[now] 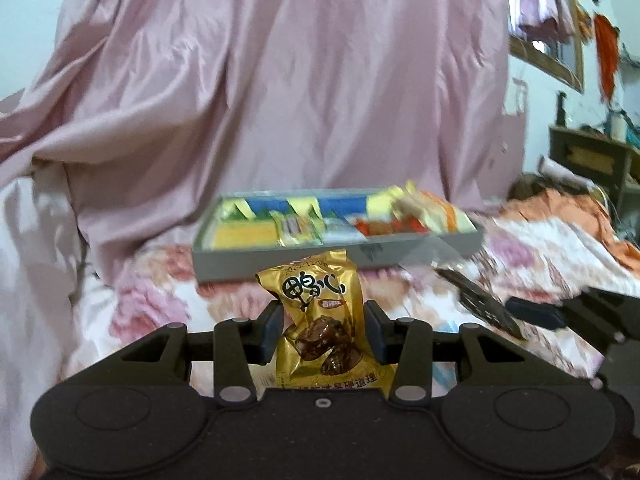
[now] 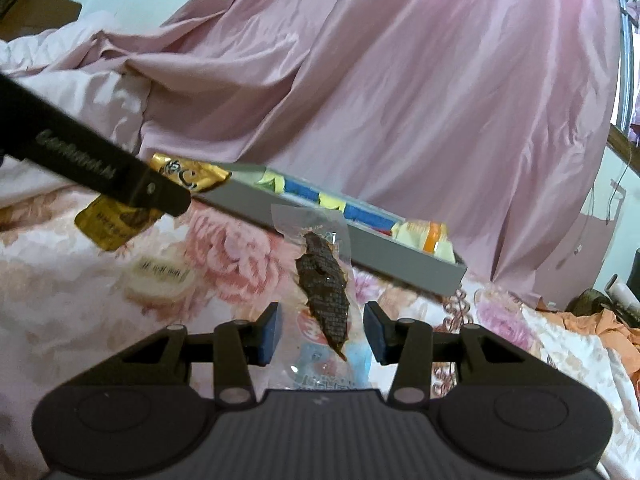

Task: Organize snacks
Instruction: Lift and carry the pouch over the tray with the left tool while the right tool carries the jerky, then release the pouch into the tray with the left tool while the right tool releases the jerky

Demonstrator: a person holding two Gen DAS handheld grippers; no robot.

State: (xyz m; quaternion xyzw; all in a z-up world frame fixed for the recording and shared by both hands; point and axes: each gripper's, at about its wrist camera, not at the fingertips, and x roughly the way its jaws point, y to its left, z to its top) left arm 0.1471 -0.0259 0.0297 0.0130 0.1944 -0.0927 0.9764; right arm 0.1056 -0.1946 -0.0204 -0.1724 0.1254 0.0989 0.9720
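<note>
Left gripper (image 1: 324, 330) pinches a gold snack packet (image 1: 318, 320), the grey snack box (image 1: 280, 258) just ahead. Right gripper (image 2: 323, 332) grips a clear packet of dark jerky (image 2: 324, 292), box (image 2: 400, 258) ahead-right.

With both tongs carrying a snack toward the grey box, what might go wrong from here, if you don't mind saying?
1. The right tongs hold the clear packet of dark dried meat only by its lower part; the slick film could slip.
2. The grey box sits on soft floral bedding and already looks crowded, so the gold snack packet in the left tongs may not settle inside.
3. The two tongs are close and could collide.
</note>
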